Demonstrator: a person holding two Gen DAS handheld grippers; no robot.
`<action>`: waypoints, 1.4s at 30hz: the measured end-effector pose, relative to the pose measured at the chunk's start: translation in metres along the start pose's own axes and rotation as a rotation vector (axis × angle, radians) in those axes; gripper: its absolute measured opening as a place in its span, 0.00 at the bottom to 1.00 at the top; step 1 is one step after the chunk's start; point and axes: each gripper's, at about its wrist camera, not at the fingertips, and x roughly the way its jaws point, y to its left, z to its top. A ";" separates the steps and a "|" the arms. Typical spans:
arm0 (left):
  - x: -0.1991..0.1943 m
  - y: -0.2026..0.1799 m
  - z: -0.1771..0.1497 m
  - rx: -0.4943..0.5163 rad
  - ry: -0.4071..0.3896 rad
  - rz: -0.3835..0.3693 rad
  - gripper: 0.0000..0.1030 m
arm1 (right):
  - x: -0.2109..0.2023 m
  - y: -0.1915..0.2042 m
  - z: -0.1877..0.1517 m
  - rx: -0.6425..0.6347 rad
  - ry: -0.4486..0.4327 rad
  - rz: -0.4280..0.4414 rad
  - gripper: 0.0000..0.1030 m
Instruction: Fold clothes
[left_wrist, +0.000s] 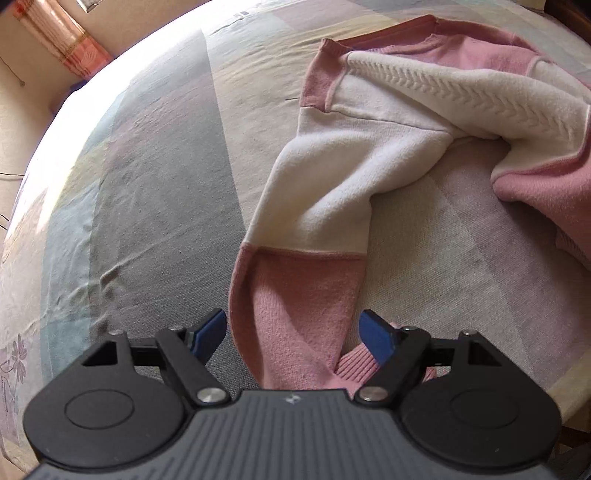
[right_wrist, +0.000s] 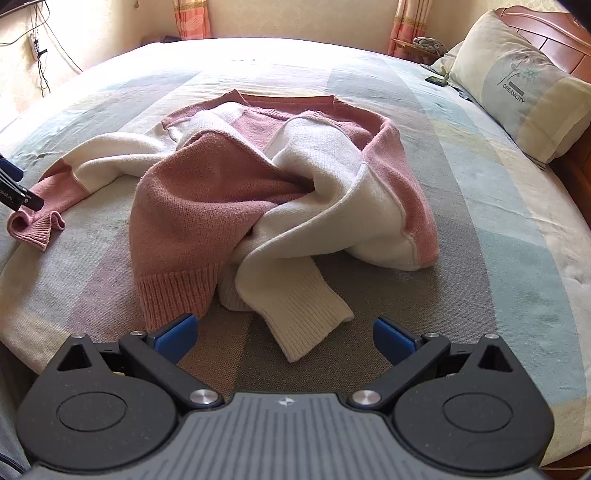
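Sweater (right_wrist: 280, 192) crumpled, cuff (left_wrist: 356, 363) partly hidden by spread left tool (left_wrist: 293, 332), right tool (right_wrist: 286, 334) released.

Your left tongs (left_wrist: 293, 334) hang spread wide over the bed (left_wrist: 147, 177), blue pads on either side of the sleeve (left_wrist: 306, 229) of the pink and white sweater (left_wrist: 424, 110). The sleeve's pink cuff (left_wrist: 352, 363) lies crumpled by the pad at 3 o'clock. The sweater's bunched body lies toward 1 o'clock. A curtain (left_wrist: 70, 40) hangs at 11 o'clock.
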 end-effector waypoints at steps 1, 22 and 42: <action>0.007 -0.006 0.000 0.028 0.021 0.026 0.77 | -0.001 0.001 0.000 -0.003 -0.003 -0.001 1.00; 0.024 0.047 -0.043 -0.022 0.011 0.288 0.77 | 0.004 -0.010 -0.004 0.029 0.007 -0.005 1.00; -0.039 0.049 -0.020 -0.042 -0.326 -0.126 0.62 | 0.008 -0.007 -0.002 0.028 0.019 0.009 1.00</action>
